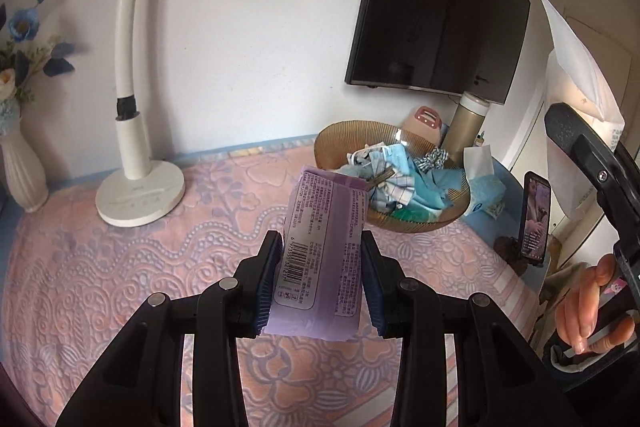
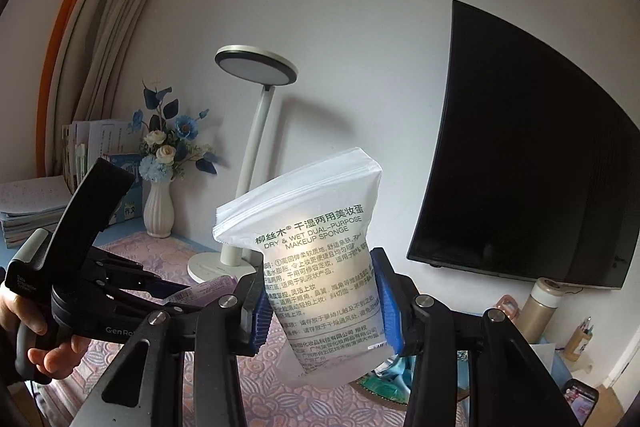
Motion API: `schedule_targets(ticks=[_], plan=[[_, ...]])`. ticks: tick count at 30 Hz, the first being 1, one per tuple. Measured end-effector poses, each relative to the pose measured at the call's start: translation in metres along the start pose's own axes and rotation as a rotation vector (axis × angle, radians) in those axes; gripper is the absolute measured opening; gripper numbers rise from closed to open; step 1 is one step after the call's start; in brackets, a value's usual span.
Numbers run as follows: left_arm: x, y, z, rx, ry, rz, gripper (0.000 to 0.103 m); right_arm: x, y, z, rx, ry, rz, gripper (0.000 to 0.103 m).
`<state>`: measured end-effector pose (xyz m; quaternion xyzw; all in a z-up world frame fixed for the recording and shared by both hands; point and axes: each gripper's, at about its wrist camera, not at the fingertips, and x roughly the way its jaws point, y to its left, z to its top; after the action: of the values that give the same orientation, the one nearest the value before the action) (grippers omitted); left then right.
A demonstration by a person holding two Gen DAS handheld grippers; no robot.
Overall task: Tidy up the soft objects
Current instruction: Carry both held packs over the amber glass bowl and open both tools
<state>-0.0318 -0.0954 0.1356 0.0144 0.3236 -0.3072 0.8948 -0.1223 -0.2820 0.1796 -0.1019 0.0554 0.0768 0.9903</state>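
My left gripper [image 1: 322, 267] is shut on a purple soft pack [image 1: 320, 251] with a barcode, held above the pink patterned cloth and just in front of the brown bowl [image 1: 332, 147]. The bowl holds several blue masks and cloths [image 1: 400, 179]. My right gripper [image 2: 324, 301] is shut on a white pouch of makeup sponges [image 2: 320, 267], held high above the bowl, whose contents [image 2: 390, 379] show just under the pouch. The pouch also shows in the left wrist view [image 1: 580, 67] at the far right. The left gripper's body [image 2: 92, 287] shows at lower left in the right wrist view.
A white desk lamp [image 1: 140, 195] stands on the pink cloth [image 1: 120, 287] at back left, next to a white vase of blue flowers [image 1: 22, 171]. A black screen [image 1: 436, 7] hangs on the wall. A thermos [image 1: 468, 123], tissue pack [image 1: 486, 191] and phone [image 1: 536, 219] stand near the bowl.
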Motion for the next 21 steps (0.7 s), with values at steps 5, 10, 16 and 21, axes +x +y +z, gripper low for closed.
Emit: schedule_targets(ticks=[5,10,16,21], plan=[[0.005,-0.023,0.028,0.043,-0.034,0.000,0.035,-0.007,-0.027,0.002,0.017,-0.017,-0.047,0.043],[0.013,-0.049,0.057,0.085,-0.075,-0.020,0.035,-0.004,-0.053,0.000,0.034,-0.006,-0.092,0.043],[0.035,-0.076,0.084,0.121,-0.097,-0.045,0.035,0.003,-0.088,0.005,0.079,0.011,-0.181,0.044],[0.058,-0.091,0.108,0.133,-0.107,-0.074,0.035,0.025,-0.133,0.016,0.159,0.045,-0.286,0.044]])
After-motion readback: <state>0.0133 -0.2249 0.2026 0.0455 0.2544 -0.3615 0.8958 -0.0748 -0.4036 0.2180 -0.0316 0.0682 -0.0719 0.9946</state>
